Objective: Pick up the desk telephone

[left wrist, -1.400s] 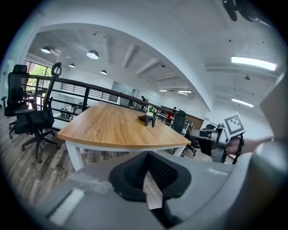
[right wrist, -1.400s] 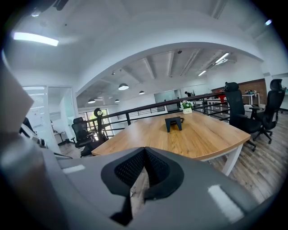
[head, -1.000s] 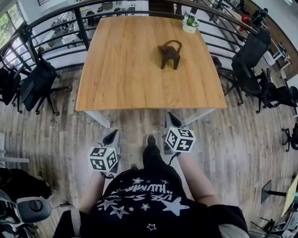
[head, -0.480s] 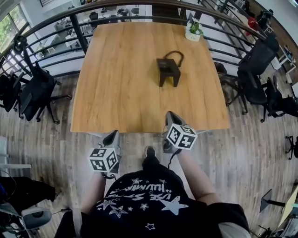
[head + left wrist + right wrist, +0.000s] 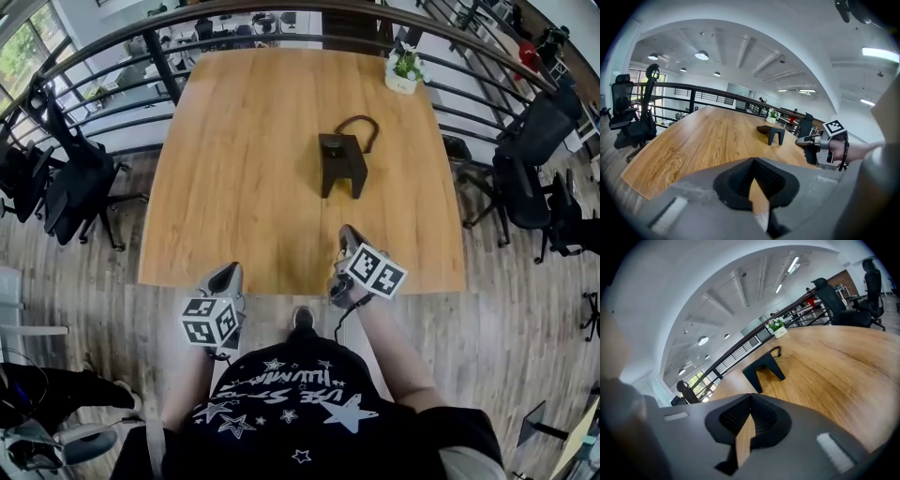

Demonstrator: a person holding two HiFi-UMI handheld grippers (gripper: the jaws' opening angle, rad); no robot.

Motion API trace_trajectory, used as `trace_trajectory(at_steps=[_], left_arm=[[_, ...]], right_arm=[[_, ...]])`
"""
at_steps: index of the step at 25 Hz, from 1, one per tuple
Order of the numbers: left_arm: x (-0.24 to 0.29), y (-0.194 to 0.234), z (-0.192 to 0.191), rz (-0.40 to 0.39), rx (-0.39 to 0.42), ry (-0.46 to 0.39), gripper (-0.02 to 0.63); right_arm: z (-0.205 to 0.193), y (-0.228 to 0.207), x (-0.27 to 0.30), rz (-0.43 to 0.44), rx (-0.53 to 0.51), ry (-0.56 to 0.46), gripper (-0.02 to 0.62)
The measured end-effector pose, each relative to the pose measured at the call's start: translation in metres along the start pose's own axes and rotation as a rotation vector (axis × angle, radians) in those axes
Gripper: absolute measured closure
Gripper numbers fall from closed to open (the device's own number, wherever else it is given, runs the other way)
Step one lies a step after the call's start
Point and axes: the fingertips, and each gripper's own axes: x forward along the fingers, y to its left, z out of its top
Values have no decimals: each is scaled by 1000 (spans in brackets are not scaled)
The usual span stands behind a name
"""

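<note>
desk telephone (image 5: 341, 164) seemingly well inside table (image 5: 234, 187) edges

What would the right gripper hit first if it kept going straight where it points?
Likely the tabletop, just short of the phone: the right gripper, shut and empty, tilts down toward it. Depth is unclear.

On the rectangular wooden table (image 5: 244, 187), the black desk telephone (image 5: 341, 161) lies right of centre before me, the small potted plant (image 5: 404, 70) behind it.
</note>
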Motion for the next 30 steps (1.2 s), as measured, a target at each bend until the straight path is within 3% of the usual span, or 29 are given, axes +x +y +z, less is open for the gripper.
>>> trace_trajectory(at_steps=[5,10,15,22,30], left_arm=[[23,2,18,33,-4,-12,605],[43,2,35,53,6,-14,605],[54,5,40,54,18,13,605],[81,27,48,19,17,52,604],[123,31,73,-58,28,79,604]], right_arm=[[21,-9,26,30,97,15,594],[47,6,48,172,210,-11,586],[65,13,66,246,350,-71,494],[62,0,95,227,588,-84,306],[79,-17,119,155,727,-151,272]])
